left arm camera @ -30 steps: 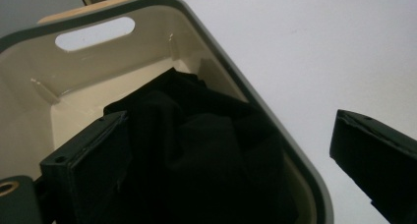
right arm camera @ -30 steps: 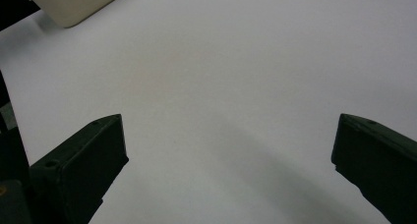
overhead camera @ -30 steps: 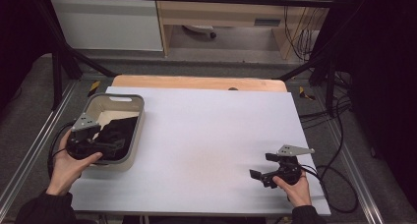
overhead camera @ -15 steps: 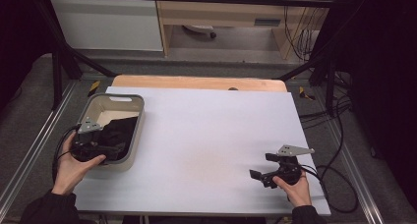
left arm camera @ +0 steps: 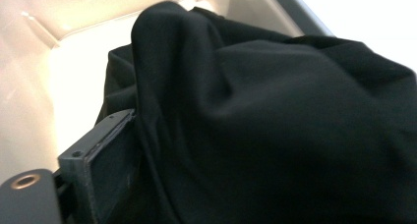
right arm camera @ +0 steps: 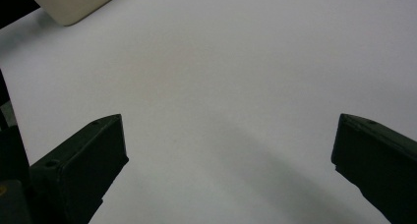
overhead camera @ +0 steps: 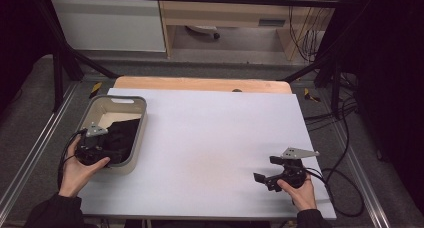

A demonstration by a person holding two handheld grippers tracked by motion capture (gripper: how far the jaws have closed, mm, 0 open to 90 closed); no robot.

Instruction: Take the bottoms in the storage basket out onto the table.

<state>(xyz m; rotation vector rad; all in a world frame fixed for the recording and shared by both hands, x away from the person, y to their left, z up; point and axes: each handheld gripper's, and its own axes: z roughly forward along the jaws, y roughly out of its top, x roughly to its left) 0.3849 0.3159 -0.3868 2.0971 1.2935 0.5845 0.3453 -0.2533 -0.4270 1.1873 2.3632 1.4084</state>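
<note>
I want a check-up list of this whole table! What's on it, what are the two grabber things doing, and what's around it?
Surface: white table, mostly bare, wooden strip at its far edge.
Job's things: black cloth bunched inside the beige bin at the table's left.
Clutter: nothing seen.
Grippers: left gripper is down in the bin, its jaws have just been closing, cloth lies against one jaw, grip cannot be told. Right gripper rests over bare table, jaws wide open, empty.
Cables: one trails from each gripper; more hang at the far right.
Surroundings: grey floor, black frame, shelving behind.
</note>
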